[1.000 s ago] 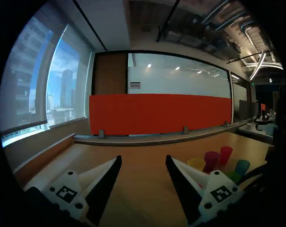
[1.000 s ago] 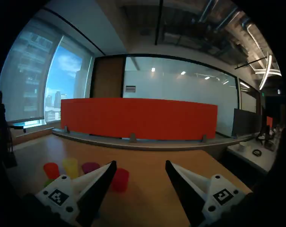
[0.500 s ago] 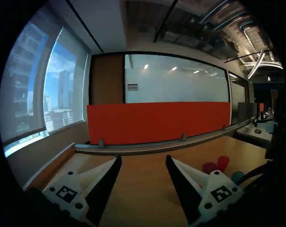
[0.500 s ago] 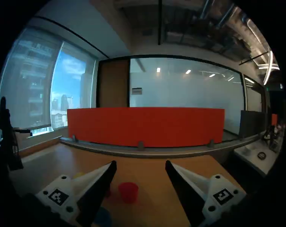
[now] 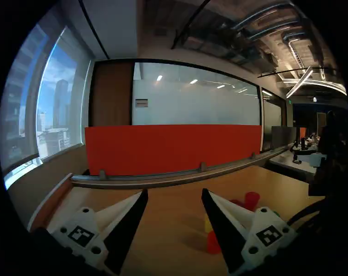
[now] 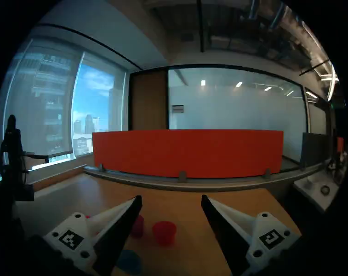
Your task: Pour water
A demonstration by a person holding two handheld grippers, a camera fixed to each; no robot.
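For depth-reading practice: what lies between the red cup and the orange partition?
Right gripper view: past the red cup, bare desk, then the partition's grey rail.

Red cup and yellow cup half hidden behind left gripper, blue cup partly behind right gripper.

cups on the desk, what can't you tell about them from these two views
Left gripper view: a finger of the left tongs covers most of the cups, so their number is unclear.
Right gripper view: the magenta cup is half behind the right tongs; the blue cup is cut by the lower edge.
Water in the red cup: seen side-on, cannot tell.
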